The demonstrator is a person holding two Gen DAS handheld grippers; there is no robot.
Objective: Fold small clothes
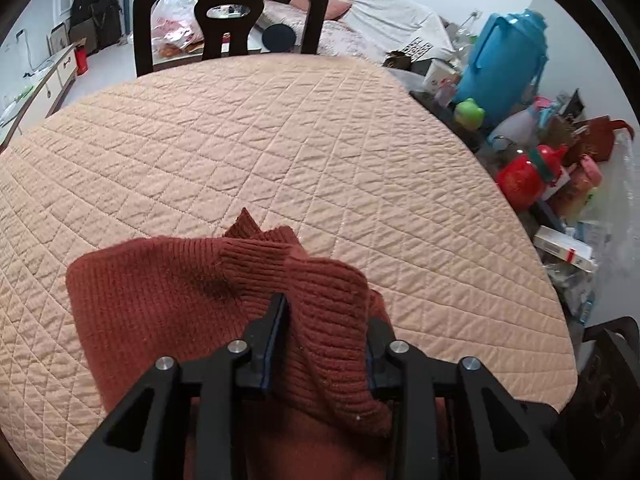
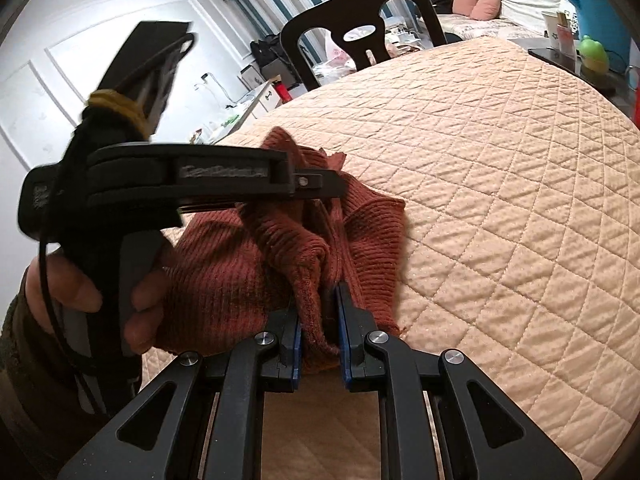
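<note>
A rust-red ribbed knit garment point(image 1: 168, 292) lies bunched on the peach quilted table cover point(image 1: 280, 140), close to the near edge. My left gripper point(image 1: 324, 308) points down into it. Its jaws stand apart with a thick fold lying loosely between them, and the cloth drapes over and hides the right finger. From the right wrist view the left gripper point(image 2: 320, 182) shows side-on above the garment point(image 2: 224, 264), held by a person's hand point(image 2: 80, 288). My right gripper point(image 2: 320, 304) is shut on a hanging edge of the garment, pinched between its blue-lined pads.
A black chair point(image 1: 228, 12) stands at the table's far side. The right side of the table is crowded: a blue jug point(image 1: 504, 56), a green toy point(image 1: 470, 112), red items point(image 1: 520, 180) and small boxes point(image 1: 568, 248). Quilted cover stretches beyond the garment.
</note>
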